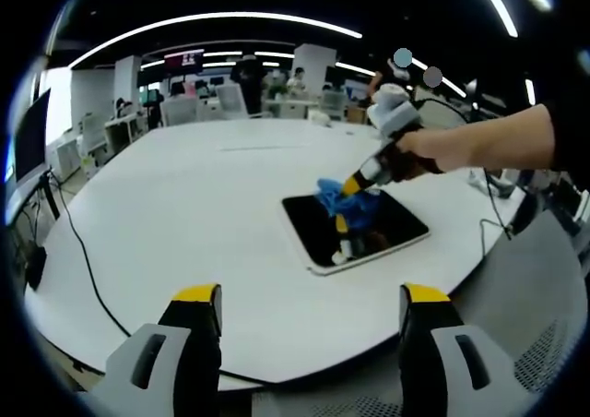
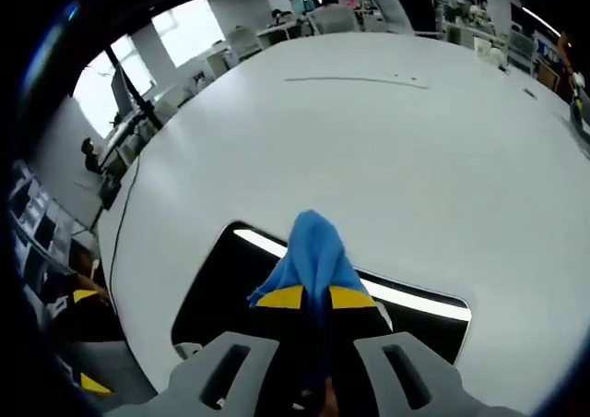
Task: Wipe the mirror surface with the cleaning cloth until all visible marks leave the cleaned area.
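Note:
A dark rectangular mirror with a white rim lies flat on the white table. A blue cleaning cloth rests on its surface, pinched by my right gripper, which a hand brings in from the right. In the right gripper view the cloth bunches up between the yellow-tipped jaws of the right gripper, pressed onto the mirror, whose glass reflects a ceiling light. My left gripper hovers open near the table's front edge, well short of the mirror, holding nothing.
A black cable runs across the left part of the table. A second cable trails at the right. Office desks, chairs and people stand far behind. A grey mesh chair sits at the lower right.

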Demonstrator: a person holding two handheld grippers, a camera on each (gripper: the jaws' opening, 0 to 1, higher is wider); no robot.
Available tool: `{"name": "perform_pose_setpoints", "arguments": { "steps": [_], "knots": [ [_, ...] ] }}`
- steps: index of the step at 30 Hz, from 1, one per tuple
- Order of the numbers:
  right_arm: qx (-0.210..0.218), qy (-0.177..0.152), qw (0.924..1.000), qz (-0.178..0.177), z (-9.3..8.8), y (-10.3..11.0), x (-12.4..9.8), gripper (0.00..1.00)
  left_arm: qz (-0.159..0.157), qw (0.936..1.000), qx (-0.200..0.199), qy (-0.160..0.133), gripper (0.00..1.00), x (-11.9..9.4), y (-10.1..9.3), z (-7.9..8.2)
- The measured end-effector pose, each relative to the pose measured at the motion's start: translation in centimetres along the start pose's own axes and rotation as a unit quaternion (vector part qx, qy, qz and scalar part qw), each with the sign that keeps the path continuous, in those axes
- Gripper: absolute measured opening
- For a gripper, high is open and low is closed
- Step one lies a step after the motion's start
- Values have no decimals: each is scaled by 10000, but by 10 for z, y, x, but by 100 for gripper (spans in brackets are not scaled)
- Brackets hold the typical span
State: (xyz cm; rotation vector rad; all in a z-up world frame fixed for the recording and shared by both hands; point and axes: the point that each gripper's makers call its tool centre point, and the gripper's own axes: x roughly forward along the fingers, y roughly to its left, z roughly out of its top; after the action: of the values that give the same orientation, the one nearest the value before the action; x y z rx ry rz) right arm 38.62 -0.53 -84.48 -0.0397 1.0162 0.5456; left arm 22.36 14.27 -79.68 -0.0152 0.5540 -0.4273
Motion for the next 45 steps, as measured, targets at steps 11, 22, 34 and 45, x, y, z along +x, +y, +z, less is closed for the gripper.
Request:
{"name": "perform_pose_setpoints", "arguments": {
  "steps": [11, 22, 34, 45],
  "knots": [
    [-87, 28, 9999, 54, 3, 11, 6, 3, -18, 10000, -1, -21, 78, 0, 0, 1],
    [-78, 33, 9998, 163, 7, 23, 11, 3, -19, 10000, -16, -33, 78, -1, -1, 1],
    [-117, 52, 9993, 340, 10, 43, 18, 3, -14, 10000, -35, -39, 77, 0, 0, 1],
    [-137, 101, 9986, 501, 13, 58, 24, 3, -81, 10000, -21, -50, 76, 1, -2, 2]
  ]
}}
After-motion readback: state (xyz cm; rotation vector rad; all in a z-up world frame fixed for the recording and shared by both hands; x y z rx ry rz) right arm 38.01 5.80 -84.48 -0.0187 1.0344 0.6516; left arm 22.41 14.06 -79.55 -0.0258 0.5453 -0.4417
